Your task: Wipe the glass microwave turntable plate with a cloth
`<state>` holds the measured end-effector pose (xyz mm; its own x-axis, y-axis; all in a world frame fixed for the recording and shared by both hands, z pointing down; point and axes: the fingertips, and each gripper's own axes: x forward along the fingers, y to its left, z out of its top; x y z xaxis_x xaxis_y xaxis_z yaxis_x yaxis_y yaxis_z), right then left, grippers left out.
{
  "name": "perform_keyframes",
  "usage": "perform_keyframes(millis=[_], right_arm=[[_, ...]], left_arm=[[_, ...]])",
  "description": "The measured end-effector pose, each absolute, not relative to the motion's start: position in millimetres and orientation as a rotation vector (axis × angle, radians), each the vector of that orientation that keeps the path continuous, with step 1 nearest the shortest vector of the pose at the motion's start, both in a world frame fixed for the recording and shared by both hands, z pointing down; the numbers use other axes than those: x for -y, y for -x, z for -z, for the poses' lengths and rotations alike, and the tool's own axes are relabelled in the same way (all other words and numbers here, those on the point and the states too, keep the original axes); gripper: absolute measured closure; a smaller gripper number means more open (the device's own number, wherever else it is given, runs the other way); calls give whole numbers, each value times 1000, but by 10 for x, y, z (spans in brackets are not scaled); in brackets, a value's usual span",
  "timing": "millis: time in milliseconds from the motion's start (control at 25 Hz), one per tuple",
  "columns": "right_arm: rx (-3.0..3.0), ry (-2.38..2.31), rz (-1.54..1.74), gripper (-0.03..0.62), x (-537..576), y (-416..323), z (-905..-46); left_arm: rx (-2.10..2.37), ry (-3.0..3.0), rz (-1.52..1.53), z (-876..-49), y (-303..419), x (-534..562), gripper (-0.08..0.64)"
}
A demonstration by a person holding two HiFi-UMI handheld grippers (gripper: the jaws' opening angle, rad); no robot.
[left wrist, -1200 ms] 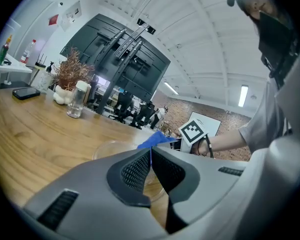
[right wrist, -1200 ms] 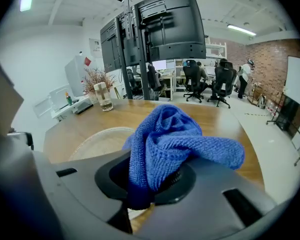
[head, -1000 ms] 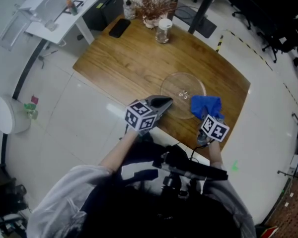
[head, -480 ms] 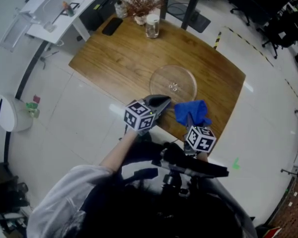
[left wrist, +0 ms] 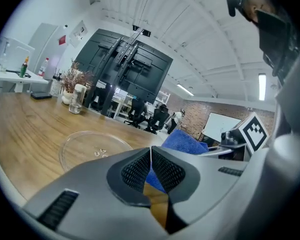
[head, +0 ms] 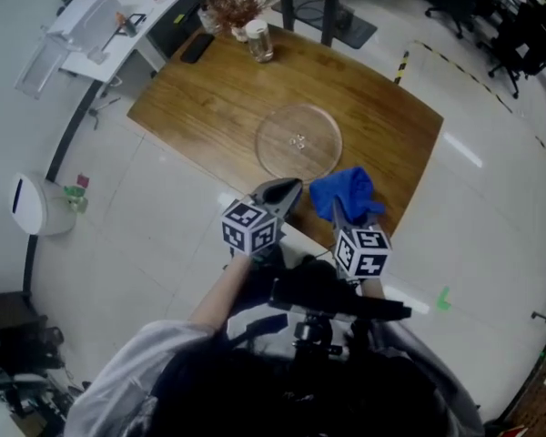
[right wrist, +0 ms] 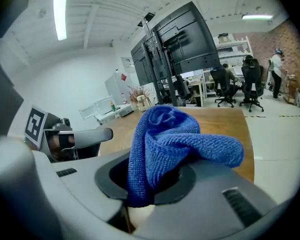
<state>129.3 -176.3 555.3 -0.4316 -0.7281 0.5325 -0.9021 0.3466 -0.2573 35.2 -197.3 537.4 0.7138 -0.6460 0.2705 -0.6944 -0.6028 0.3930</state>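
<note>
The clear glass turntable plate [head: 299, 141] lies flat on the wooden table [head: 209, 107], also seen in the left gripper view as the plate [left wrist: 92, 148]. My right gripper [head: 338, 206] is shut on a bunched blue cloth [head: 342, 194], held above the table's near edge just short of the plate; the cloth [right wrist: 165, 141] fills the right gripper view between the jaws. My left gripper [head: 286, 192] hangs beside it at the near edge, shut with nothing between its jaws [left wrist: 151, 170].
A glass jar [head: 259, 40], dried flowers in a vase [head: 234, 3] and a black phone [head: 197, 48] stand at the table's far end. A white side table [head: 109, 27] is at far left. White floor surrounds the table.
Both grippers have drawn back toward the table's near edge, away from the plate. The cloth stays in the right gripper. The head view has shifted, so the table sits higher in frame.
</note>
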Motion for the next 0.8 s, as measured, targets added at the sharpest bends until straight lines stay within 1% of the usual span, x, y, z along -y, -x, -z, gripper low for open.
perform_keyframes(millis=[280, 800], right_arm=[[2377, -1289, -756, 514, 1536, -1419, -5522], [2493, -1176, -746, 514, 1185, -1048, -5350]], left_arm=[[1165, -2384, -127, -5289, -478, 1525, 560], [1307, -2320, -103, -5204, -105, 999, 560]])
